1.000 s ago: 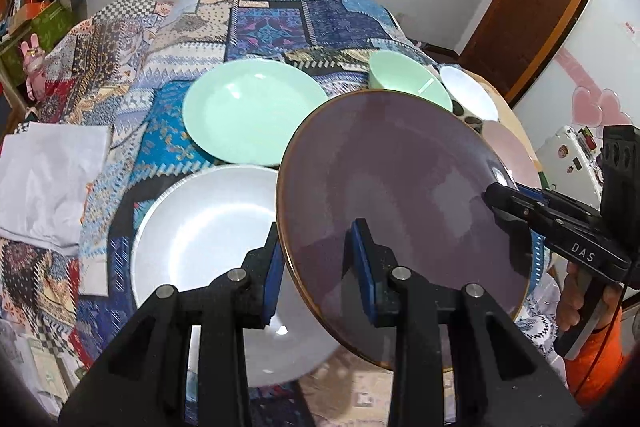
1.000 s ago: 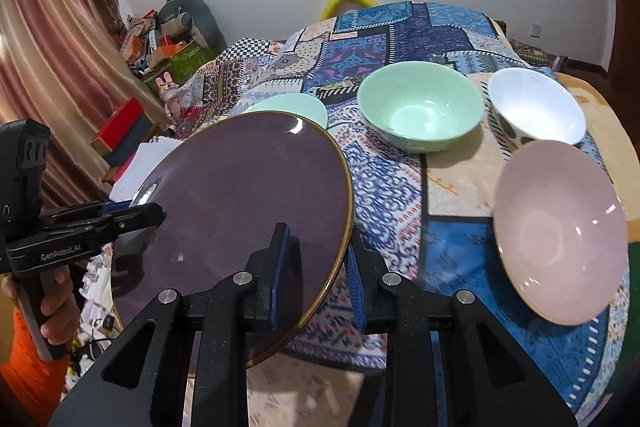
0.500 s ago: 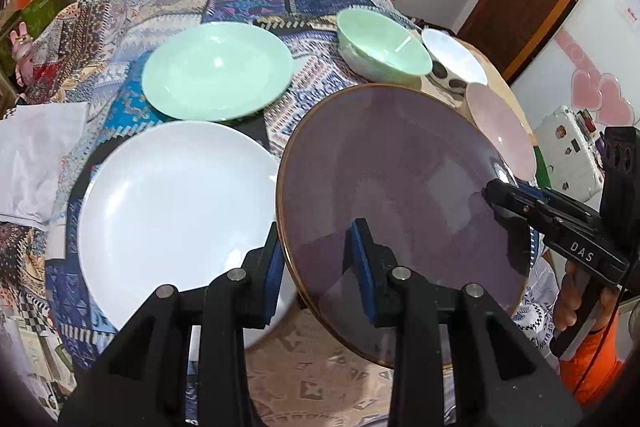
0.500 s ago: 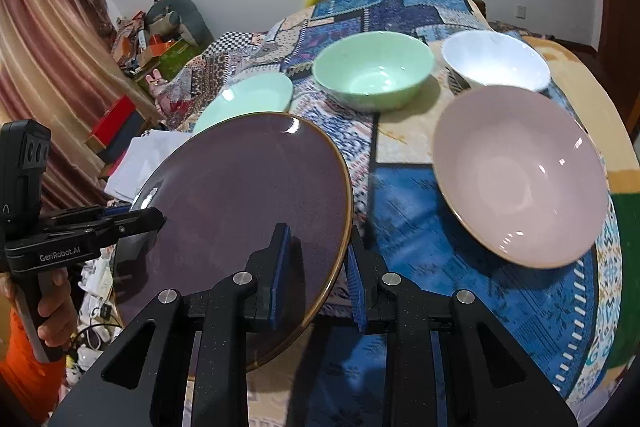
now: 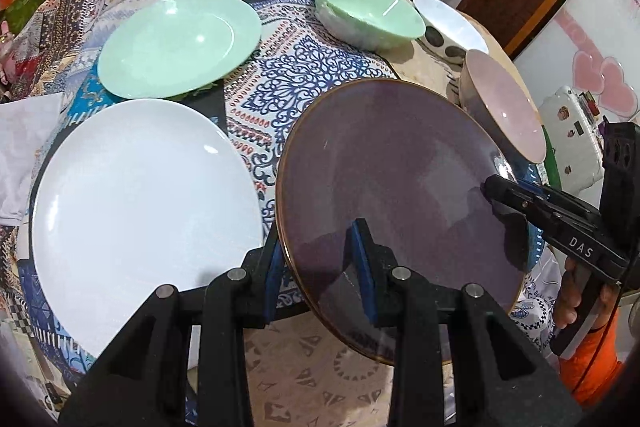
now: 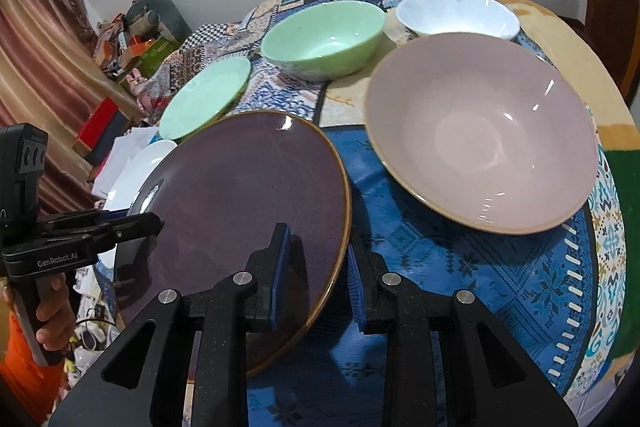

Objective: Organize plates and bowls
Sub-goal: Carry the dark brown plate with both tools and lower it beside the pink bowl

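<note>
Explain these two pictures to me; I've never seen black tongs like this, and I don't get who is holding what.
A person holds one hand-held gripper in each hand; each carries a camera looking along its fingers. The left hand-held gripper and the right hand-held gripper both clamp opposite rims of one round dark purple gold-rimmed plate. On the patterned tablecloth lie a large white plate, a mint green plate, a mint green bowl, a white spotted bowl and a wide pink bowl.

In the right wrist view the white plate (image 6: 136, 167) is mostly hidden behind the purple plate (image 6: 240, 211). The white bowl (image 6: 456, 15) is partly covered by the pink bowl (image 6: 480, 131).
</note>
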Motion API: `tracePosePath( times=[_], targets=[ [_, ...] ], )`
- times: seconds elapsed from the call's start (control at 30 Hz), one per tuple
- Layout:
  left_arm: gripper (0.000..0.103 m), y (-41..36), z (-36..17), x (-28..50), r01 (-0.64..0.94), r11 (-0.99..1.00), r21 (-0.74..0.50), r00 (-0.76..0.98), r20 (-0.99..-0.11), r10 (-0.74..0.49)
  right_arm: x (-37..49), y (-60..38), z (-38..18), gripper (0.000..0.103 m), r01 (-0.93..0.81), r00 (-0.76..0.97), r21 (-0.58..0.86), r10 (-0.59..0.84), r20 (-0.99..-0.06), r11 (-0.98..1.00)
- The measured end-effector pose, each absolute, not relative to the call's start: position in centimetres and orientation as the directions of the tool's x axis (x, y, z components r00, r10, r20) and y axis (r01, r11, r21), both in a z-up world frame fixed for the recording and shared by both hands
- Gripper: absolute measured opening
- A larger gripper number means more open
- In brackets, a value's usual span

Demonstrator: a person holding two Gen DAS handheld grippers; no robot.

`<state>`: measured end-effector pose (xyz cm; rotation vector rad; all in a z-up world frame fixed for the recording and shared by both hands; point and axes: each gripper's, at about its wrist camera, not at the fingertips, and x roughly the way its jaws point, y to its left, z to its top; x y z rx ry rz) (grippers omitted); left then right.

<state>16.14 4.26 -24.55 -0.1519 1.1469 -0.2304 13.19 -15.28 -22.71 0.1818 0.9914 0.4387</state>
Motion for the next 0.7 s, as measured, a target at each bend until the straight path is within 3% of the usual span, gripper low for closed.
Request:
tracePosePath(
  times=[0.7],
  targets=[
    [0.032, 3.7, -26.8, 17.6, 0.094, 0.975, -0.199, 0.359, -0.907, -0.22, 14.0, -15.1, -23.9, 0.024, -0.277, 0.466, 0.297, 0.398, -0.79, 0.914]
  ],
)
